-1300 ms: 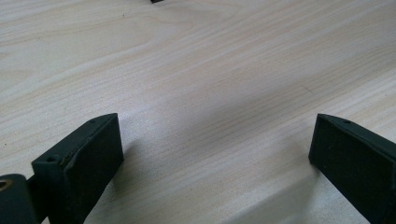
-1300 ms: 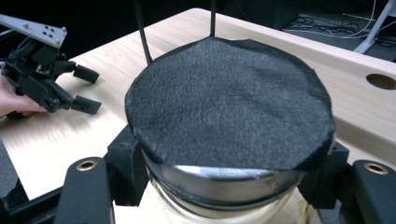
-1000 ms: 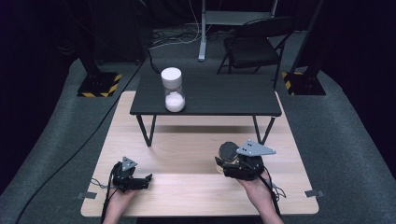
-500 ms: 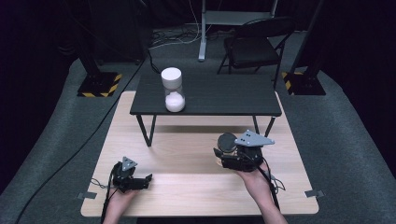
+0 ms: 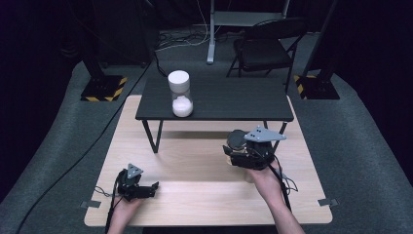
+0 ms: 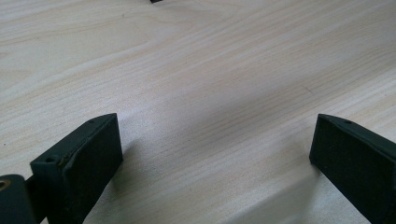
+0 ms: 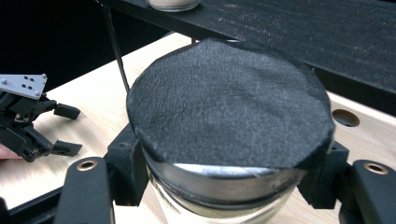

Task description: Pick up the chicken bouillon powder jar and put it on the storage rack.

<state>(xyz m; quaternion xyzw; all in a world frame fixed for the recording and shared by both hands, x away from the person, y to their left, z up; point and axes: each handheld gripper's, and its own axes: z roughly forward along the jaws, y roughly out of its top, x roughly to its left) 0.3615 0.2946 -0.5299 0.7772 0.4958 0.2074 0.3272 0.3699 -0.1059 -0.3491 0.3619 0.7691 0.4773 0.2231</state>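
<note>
Resting low on the near left of the desk, your left gripper has not shifted over the last second; its jaws stand well apart with bare wood between them. Farther back on the black shelf a white-capped hourglass jar stands upright, untouched. At right, your right gripper has risen and moved forward toward that shelf since a second ago, clamped on a black-lidded jar, which it holds clear of the desk. Judgement: the lift is done; a carry toward the shelf looks under way.
</note>
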